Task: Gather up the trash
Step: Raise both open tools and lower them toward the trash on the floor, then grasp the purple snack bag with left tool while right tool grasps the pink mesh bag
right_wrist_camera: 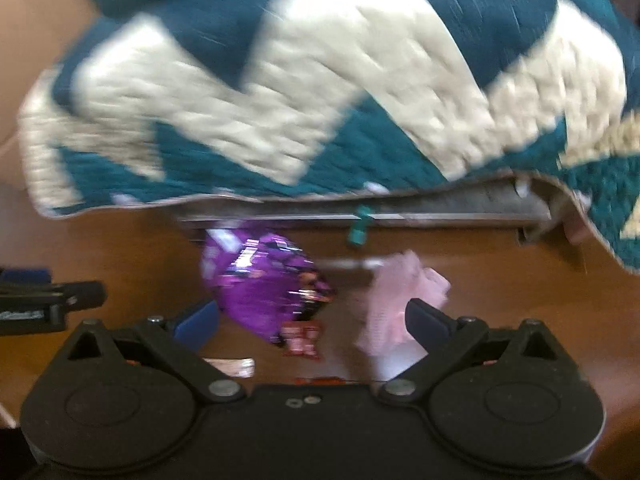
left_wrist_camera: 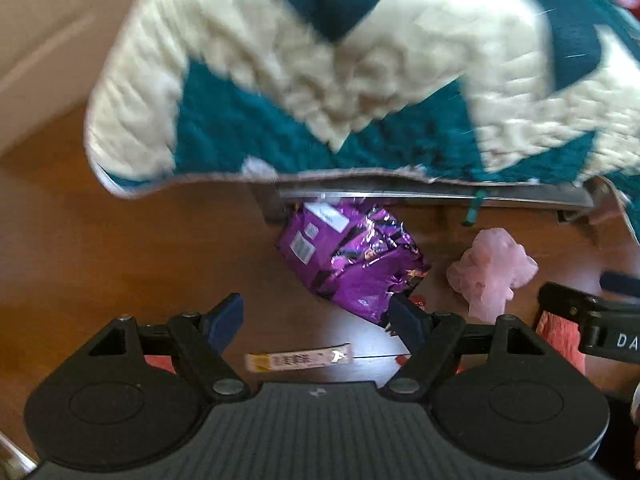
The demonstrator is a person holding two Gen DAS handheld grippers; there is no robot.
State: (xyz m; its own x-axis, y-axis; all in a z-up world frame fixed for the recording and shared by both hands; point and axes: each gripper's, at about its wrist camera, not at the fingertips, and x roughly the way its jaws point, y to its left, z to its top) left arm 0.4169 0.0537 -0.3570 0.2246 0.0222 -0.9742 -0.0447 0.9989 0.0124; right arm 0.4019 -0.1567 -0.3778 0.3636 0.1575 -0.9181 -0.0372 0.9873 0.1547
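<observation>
A crumpled purple foil bag lies on the wooden floor at the foot of the bed; it also shows in the right wrist view. A crumpled pink tissue lies to its right. A flat yellow-and-pink wrapper strip lies between my left fingers, and shows in the right wrist view too. A small red wrapper lies below the purple bag. My left gripper is open above the floor. My right gripper is open, with the tissue at its right finger.
A teal-and-cream quilt hangs over the bed edge above a grey metal bed rail. A pale wall and baseboard stand at left. The wooden floor spreads left of the trash. The right gripper's body shows at the left view's right edge.
</observation>
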